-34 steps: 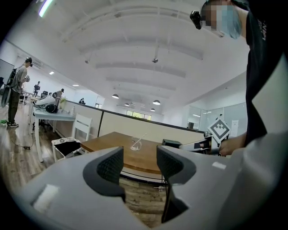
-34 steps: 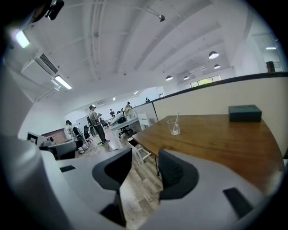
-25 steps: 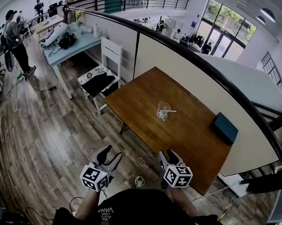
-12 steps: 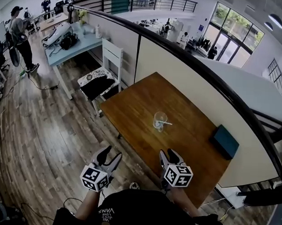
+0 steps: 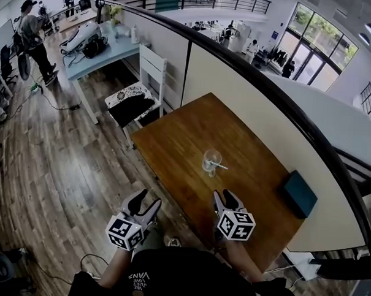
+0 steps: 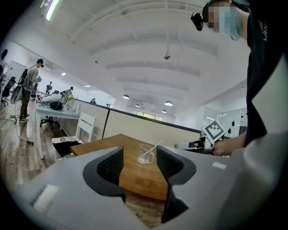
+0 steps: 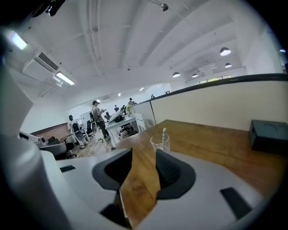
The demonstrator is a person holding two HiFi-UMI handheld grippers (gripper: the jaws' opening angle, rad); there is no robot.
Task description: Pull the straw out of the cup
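Observation:
A clear plastic cup [image 5: 211,160] stands near the middle of the brown wooden table [image 5: 174,131], and a white straw [image 5: 219,166] leans out of it to the right. My left gripper [image 5: 145,202] hangs open over the floor, short of the table's near edge. Just over that edge my right gripper [image 5: 225,197] is open too. In the left gripper view the cup [image 6: 145,153] and straw [image 6: 155,147] show far off between the empty jaws of the gripper [image 6: 139,164]. In the right gripper view the cup [image 7: 159,143] with its straw [image 7: 164,133] stands beyond the open gripper [image 7: 144,167].
A dark teal box [image 5: 299,193] lies on the table's right end. A white chair [image 5: 142,90] stands at the table's left side. A beige partition [image 5: 249,98] runs along the far edge. A light blue desk [image 5: 98,48] and a person [image 5: 34,36] are at far left.
The table and cup have drawn closer and lower in the head view. Both grippers have edged toward the table's near edge, still open.

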